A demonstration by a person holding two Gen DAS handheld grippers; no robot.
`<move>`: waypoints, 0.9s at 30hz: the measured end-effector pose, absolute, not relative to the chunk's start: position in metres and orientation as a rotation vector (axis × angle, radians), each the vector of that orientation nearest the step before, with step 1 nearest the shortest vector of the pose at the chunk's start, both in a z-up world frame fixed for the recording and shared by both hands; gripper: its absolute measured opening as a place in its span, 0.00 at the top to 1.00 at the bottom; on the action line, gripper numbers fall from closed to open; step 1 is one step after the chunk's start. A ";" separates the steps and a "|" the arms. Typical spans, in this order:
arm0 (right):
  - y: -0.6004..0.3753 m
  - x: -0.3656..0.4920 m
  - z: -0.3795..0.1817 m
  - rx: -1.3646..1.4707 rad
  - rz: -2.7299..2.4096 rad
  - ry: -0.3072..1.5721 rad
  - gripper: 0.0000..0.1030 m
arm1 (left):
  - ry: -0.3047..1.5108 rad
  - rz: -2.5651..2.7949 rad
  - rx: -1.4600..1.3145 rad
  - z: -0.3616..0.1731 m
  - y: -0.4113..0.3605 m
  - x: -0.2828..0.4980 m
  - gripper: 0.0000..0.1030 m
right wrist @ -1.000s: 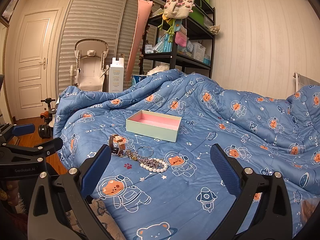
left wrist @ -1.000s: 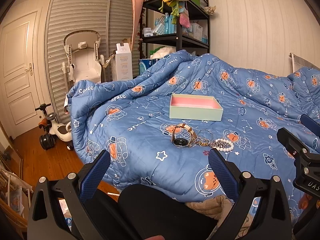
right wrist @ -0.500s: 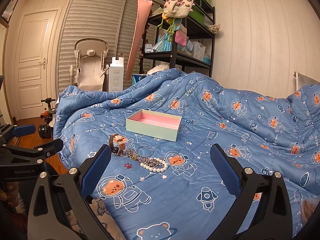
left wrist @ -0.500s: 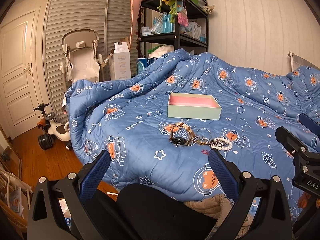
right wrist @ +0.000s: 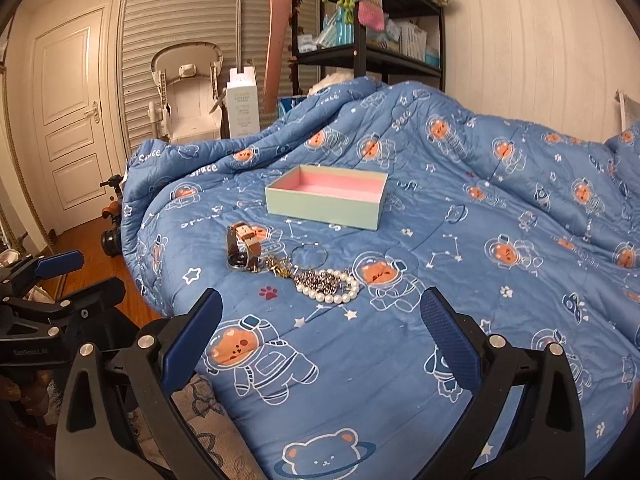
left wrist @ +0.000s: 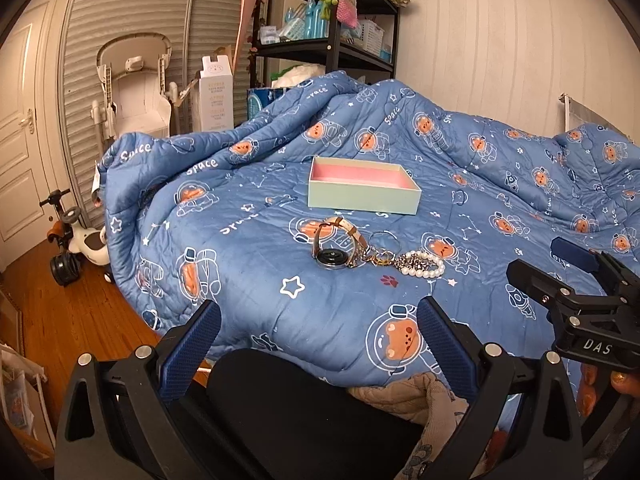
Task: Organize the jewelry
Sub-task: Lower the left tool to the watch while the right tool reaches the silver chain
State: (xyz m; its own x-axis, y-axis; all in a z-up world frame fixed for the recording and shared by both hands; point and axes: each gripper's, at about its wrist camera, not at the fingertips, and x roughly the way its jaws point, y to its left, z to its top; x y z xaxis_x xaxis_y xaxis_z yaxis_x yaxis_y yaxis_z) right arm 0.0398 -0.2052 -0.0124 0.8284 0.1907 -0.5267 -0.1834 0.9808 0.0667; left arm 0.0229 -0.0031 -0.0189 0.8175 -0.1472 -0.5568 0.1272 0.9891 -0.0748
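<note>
**Both open, nothing held**

Left hand-held gripper (left wrist: pixel 318 320) and right hand-held gripper (right wrist: pixel 320 310): fingers spread, empty, above bed edge. Watch (left wrist: pixel 334 246), thin ring (left wrist: pixel 384 239), pearl bracelet (left wrist: pixel 420 264) clustered on blue quilt (left wrist: pixel 248 280), just short of open pink-lined box (left wrist: pixel 362 190).

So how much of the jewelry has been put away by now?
None yet. The box looks empty, its pink inside bare. The watch, thin ring and pearl bracelet all lie in a cluster on the blanket. Both tools, left and right, are open and hold nothing. Everything remains to be moved.
</note>
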 end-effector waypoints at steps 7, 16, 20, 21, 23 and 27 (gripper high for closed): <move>-0.224 0.084 -0.050 0.013 0.230 0.731 0.05 | 0.681 -0.191 -0.099 -0.035 0.014 0.058 0.07; -0.228 0.137 -0.072 0.008 0.293 0.863 0.13 | 0.766 -0.208 -0.005 -0.065 0.006 0.117 0.26; -0.223 0.158 -0.072 -0.019 0.289 0.888 0.24 | 0.767 -0.215 0.000 -0.069 0.007 0.141 0.31; -0.223 0.163 -0.073 -0.017 0.287 0.898 0.26 | 0.764 -0.213 0.005 -0.070 0.007 0.146 0.31; -0.223 0.173 -0.075 0.002 0.286 0.919 0.37 | 0.765 -0.211 0.011 -0.071 0.006 0.157 0.34; -0.224 0.185 -0.079 0.036 0.279 0.946 0.45 | 0.777 -0.227 0.008 -0.074 0.004 0.174 0.38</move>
